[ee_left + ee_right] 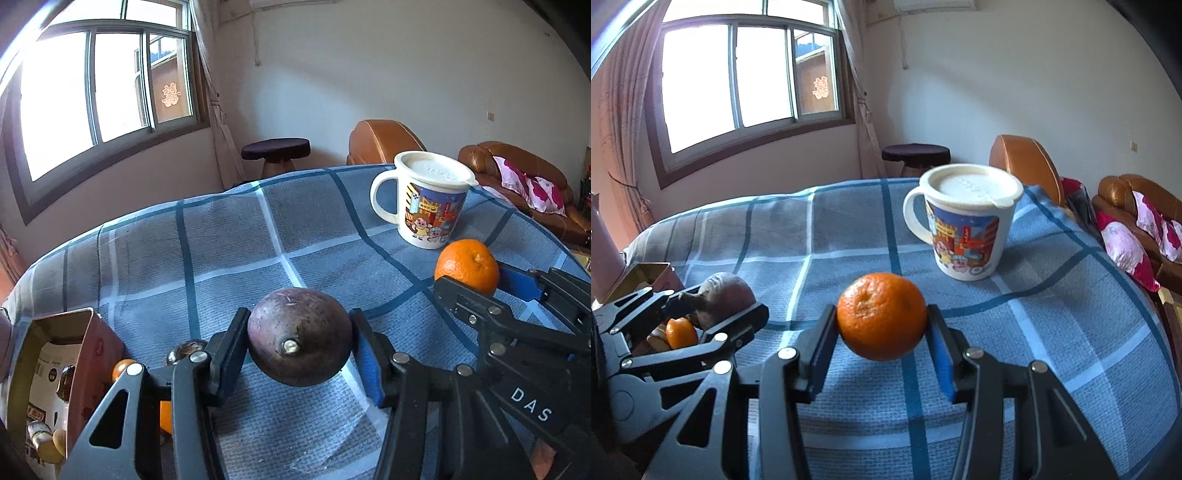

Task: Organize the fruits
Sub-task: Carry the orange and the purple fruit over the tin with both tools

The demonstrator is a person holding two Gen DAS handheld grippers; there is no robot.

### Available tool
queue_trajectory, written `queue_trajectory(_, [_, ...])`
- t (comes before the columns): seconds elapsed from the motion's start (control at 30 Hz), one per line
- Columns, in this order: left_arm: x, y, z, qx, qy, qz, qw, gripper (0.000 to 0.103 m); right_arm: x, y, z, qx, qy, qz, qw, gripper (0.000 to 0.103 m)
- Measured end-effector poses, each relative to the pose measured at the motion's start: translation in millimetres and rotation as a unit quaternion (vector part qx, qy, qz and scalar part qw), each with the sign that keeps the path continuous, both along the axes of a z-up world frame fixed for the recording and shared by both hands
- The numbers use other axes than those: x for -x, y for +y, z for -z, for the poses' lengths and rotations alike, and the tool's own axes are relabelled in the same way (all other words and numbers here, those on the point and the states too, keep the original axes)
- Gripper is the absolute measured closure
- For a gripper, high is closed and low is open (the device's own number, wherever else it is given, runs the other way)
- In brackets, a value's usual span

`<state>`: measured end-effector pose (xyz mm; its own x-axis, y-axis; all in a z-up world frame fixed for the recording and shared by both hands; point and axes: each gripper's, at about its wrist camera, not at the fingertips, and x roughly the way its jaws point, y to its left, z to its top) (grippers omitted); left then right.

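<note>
**Both grippers loaded: passion fruit left, orange right**

My left gripper [299, 347] is clamped on a dark purple passion fruit [300, 336], pads pressing on its two sides, stem end facing the camera. The fruit sits clear of the cloth [221, 258] beneath it. To the left of this gripper and lower, I see an open box [55, 354] with some small items inside that I cannot make out, and just beside the box, behind the left finger, another small orange fruit [122, 369] and a dark round one [184, 350].

My right gripper [882, 325] is closed on an orange [881, 315], held between its pads above the cloth. From the left camera, this gripper sits ahead and to the right, well apart from the passion fruit.

Beyond the right gripper, slightly to its right, a lidded mug [964, 229] stands upright on the cloth, handle turned left. It is near the orange but not touching it.
</note>
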<state>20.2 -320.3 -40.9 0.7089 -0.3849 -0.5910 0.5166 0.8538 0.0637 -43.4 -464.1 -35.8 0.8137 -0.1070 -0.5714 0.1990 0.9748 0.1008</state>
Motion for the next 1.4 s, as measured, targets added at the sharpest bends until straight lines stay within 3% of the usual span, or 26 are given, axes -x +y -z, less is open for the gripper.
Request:
queue_trajectory(0.83, [19.6,51.4,-14.6,0.035,-0.022,-0.032,0.9986,0.048,12.2,27.7,-11.8,0.035,-0.054,-0.022,0.998,0.053])
queue_trajectory(1.4, [25.2,101.4,-29.4,0.057,-0.031,-0.067,0.9956,0.048,11.4,64.0,-11.3,0.03,-0.05,-0.065,0.996,0.053])
